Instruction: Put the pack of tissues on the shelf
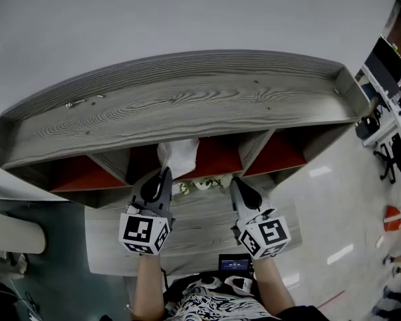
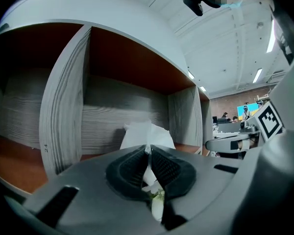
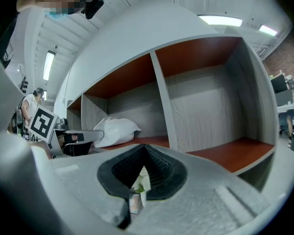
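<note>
Pack of tissues (image 1: 179, 158) in shelf (image 1: 187, 105) compartment, left gripper (image 1: 165, 173) before it, right gripper (image 1: 234, 182) rightward

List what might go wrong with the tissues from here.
The left hand-held gripper pinches only the wrapper's edge of the pack of tissues; the thin film may slip or tear. The pack seems to sit near the front of its shelf compartment, so it might tip out on release.

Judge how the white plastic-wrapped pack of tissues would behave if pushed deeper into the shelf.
Probably floppy and light: the white plastic-wrapped pack of tissues looks crumpled, and the left gripper holds it by a thin pinched fold. Likely it slides rather than rolls, as it lies slumped on the red-brown compartment floor.
</note>
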Demonstrator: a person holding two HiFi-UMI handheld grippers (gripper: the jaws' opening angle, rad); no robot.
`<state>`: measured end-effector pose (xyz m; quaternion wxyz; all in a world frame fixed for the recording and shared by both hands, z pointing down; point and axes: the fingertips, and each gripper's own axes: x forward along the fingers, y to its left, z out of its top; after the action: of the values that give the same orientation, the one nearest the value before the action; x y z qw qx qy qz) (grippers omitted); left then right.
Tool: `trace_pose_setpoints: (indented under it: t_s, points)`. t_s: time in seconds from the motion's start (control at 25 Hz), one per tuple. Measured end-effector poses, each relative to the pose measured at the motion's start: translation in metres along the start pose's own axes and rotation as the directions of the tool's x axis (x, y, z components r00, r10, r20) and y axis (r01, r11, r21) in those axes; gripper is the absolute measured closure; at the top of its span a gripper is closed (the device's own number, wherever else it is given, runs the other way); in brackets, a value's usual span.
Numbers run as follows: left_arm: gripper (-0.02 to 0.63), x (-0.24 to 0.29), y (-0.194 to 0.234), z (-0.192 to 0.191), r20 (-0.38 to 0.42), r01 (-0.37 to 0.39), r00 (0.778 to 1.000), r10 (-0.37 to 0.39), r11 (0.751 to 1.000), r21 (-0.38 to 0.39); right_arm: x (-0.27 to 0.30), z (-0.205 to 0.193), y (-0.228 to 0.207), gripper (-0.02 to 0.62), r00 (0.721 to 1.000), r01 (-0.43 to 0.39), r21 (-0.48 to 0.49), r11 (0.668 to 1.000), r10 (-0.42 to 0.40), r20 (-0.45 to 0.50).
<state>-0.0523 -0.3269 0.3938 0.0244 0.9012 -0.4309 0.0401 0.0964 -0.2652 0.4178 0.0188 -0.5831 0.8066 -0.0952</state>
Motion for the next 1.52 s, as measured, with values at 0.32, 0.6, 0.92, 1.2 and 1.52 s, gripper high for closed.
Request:
trace_pose_setpoints:
  t_s: [0.32,0.6,0.92,1.2,1.52]
  points:
    - [0.596,0.002,0.000,0.000,0.002,-0.031,1.000,0.031,0.999,0.009,0.005,-0.001,-0.001,0.592,1.000,-0.002,0.007,1.000,0.002,-0.006]
    - [0.591,0.003,-0.001,0.000,0.001,-0.029,1.000,0.029,1.000,-0.005,0.002,0.000,0.000,0.592,1.000,-0.006,0.009,1.000,0.006,-0.003]
    - [0.446,0.004,-0.006,-0.003,-0.035,-0.027,0.999,0.025,0.999,-0.039,-0.008,0.008,0.001,0.592,1.000,-0.016,-0.007,1.000,0.016,0.017]
    - [0.430,-0.016,-0.002,-0.007,-0.027,-0.079,0.997,0.078,0.996,-0.036,-0.028,0.006,0.003,0.592,1.000,-0.006,0.004,1.000,0.006,0.027]
    - [0.431,-0.045,-0.014,-0.003,0.004,-0.094,0.996,0.094,0.995,-0.042,-0.050,0.002,0.015,0.592,0.999,-0.011,-0.001,1.000,0.011,0.036]
